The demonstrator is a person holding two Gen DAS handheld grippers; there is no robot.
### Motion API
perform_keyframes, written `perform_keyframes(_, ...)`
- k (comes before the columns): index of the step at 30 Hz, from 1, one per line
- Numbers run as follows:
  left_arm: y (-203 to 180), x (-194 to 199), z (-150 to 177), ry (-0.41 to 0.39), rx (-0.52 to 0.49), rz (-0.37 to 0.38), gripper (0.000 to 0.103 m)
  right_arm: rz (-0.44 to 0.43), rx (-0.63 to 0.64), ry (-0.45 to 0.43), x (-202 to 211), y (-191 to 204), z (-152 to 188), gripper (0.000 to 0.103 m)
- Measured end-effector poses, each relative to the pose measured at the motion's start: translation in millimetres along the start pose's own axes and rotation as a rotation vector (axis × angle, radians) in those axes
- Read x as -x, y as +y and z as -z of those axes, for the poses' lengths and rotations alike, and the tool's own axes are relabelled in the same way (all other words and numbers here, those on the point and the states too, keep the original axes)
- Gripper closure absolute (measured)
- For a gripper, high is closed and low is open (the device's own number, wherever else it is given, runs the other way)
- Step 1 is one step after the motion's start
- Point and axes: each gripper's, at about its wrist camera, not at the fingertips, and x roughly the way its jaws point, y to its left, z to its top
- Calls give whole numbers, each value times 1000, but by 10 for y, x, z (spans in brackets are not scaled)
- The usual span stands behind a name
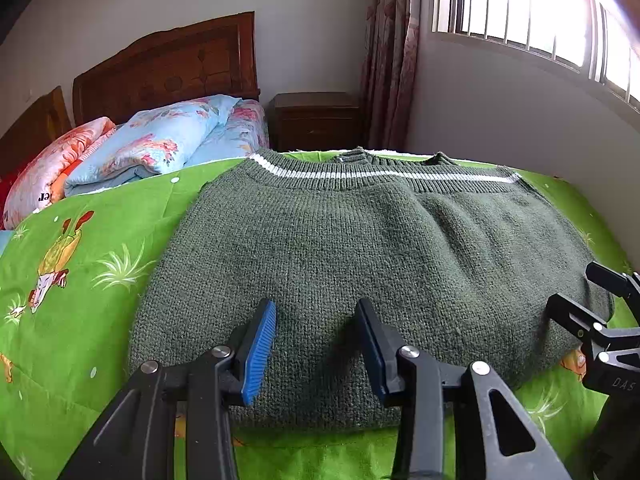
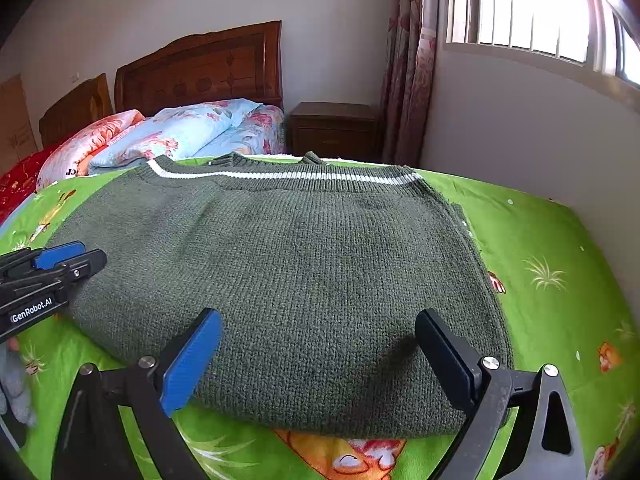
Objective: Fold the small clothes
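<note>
A dark green knit sweater (image 1: 360,260) (image 2: 288,280) with a white stripe along its ribbed far edge lies folded flat on the green cartoon bedspread (image 1: 80,280) (image 2: 560,300). My left gripper (image 1: 315,304) hovers over the sweater's near edge, toward its left half. Its blue-padded fingers (image 1: 260,344) stand apart with nothing between them. My right gripper (image 2: 319,314) is open wide over the near edge toward the right half, and holds nothing. Each gripper shows in the other's view, the right gripper (image 1: 572,287) at the right and the left gripper (image 2: 93,251) at the left.
Floral quilts and pillows (image 1: 152,144) are piled at the back left before a wooden headboard (image 1: 168,68). Beyond the bed stand a nightstand (image 1: 316,120) and a curtain (image 1: 392,52), under a barred window (image 1: 540,12). A grey-gloved hand (image 2: 16,392) shows at the lower left.
</note>
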Motion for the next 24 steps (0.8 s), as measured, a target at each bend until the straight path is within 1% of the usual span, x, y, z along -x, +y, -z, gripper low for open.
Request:
perform_keyframes(2,5,4,10,-1,-10,-6,57,-3,-5,18,-32,5,-12,0)
perform_keyframes(4,23,6,23,-1,-13,-4,54,18,-3,75,-134,15,2,0)
perform_keyframes(8,86,-4,44,0,2,13,48,35,-16,95,-168,-16,1,0)
perform_keyframes(10,110,-6,56,-1,8,22,46,62,-29,92,-137,10,-19,0)
perform_keyframes(12,118,-4,65,-5,4,27,46,32,-35,68,-75,97,-63,0)
perform_keyframes(14,118,-6,67,-5,2,28,46,8,-13,52,-55,252,-115,0)
perform_keyframes(17,119,-6,63,0,2,29,45,-28,25,56,-123,478,-175,0)
perform_keyframes(20,123,-6,68,1,0,34,45,-13,59,102,-276,614,-140,0)
perform_keyframes(22,131,-9,78,-3,2,40,44,-3,81,88,-306,627,-87,0)
perform_keyframes(24,149,-11,95,-9,7,47,43,-8,78,93,-310,620,-89,0)
